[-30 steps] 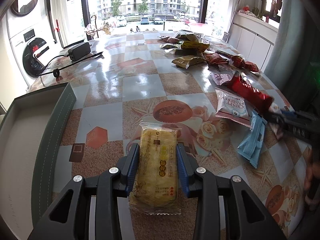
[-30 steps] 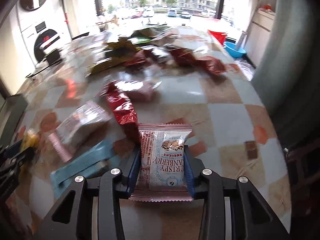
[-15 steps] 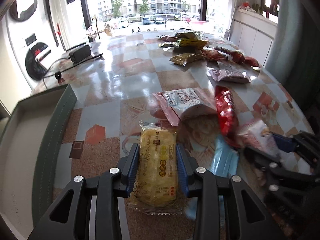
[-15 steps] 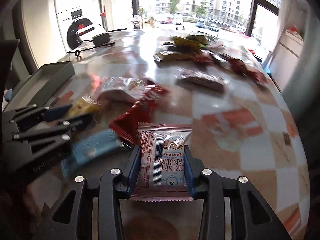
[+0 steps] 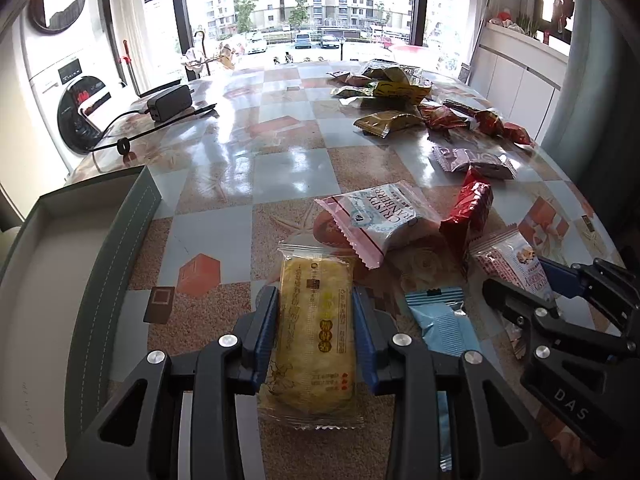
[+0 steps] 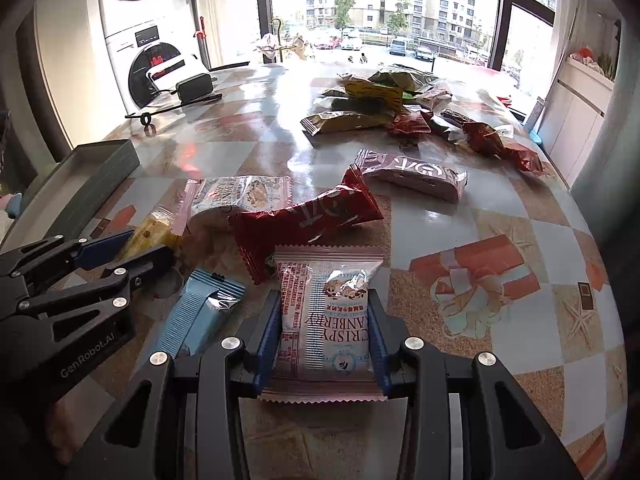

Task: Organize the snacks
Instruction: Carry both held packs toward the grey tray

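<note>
My left gripper (image 5: pixel 314 334) is clamped on a yellow snack packet (image 5: pixel 316 332), blue pads pressed against both long sides. My right gripper (image 6: pixel 323 334) is clamped on a pink-edged cranberry crisp packet (image 6: pixel 325 320) in the same way. Both packets point forward along the fingers, above the table (image 5: pixel 240 168).

Edges and open room:
- The grey box (image 5: pixel 120 248) lies to my left, its near wall just beside the left gripper's outer finger. Its pale floor is open to view; the left rim is cut off by the frame.
- Bare tablecloth runs between the box and the loose snacks, wide toward the far side.
- In the right wrist view, bare tablecloth extends to the right up to the table's curved edge.

Loose snacks between the grippers: a second cranberry crisp packet (image 5: pixel 384 220), a red packet (image 6: pixel 308 216) and a blue packet (image 6: pixel 200 312), close together. The blue packet's near end is hidden under my grippers in both views. A dark maroon packet (image 6: pixel 412 174) lies beyond, then a far pile (image 5: pixel 392 92) whose items overlap and are hard to separate. A power adapter (image 5: pixel 170 102) with cable sits far left.
</note>
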